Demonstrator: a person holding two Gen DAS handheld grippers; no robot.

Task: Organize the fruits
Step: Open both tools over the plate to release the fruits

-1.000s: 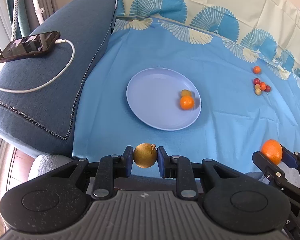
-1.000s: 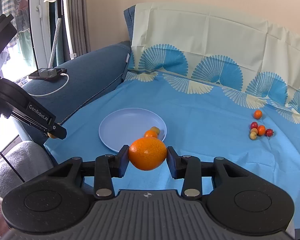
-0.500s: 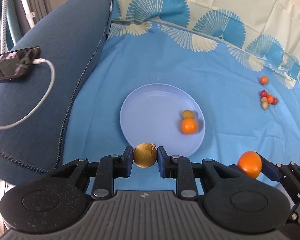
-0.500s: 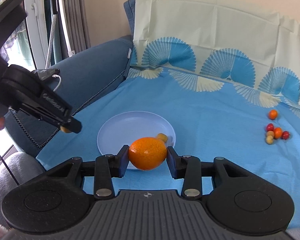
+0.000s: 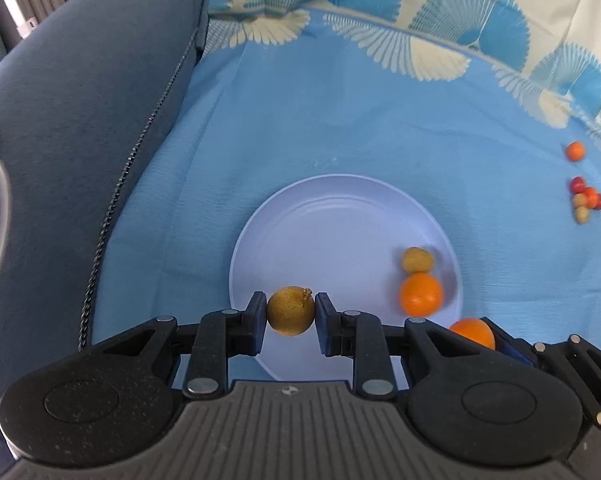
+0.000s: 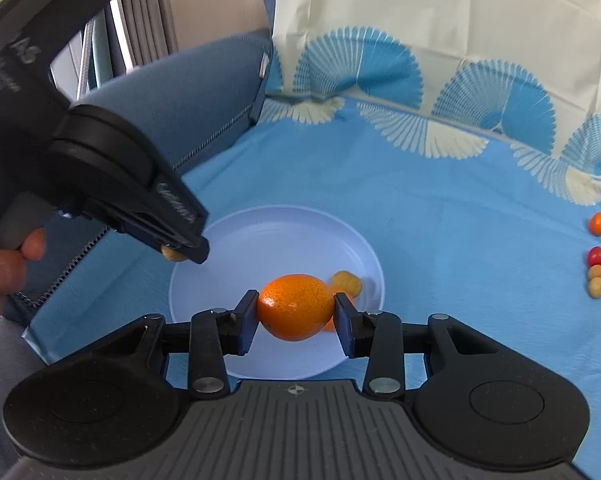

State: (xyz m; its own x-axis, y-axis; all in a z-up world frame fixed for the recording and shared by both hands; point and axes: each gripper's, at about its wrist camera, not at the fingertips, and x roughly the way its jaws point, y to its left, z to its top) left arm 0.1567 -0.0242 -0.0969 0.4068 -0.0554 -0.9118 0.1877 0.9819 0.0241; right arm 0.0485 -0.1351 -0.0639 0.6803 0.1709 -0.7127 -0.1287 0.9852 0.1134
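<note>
The left gripper [image 5: 290,312] pinched a brown fruit [image 5: 290,311] over the plate's [image 5: 320,220] near rim, ready to drop it. The right gripper [image 6: 296,307] clamped an orange [image 6: 296,307] just above the plate. Farther right, small fruits [image 6: 598,270] waited on the cloth [image 6: 440,208].

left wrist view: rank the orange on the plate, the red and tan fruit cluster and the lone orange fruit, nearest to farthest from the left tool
1. Orange on the plate, just right of the left tool.
2. Red and tan fruit cluster, far right on the cloth.
3. Lone orange fruit, beyond the cluster, near the cloth's patterned border.
</note>
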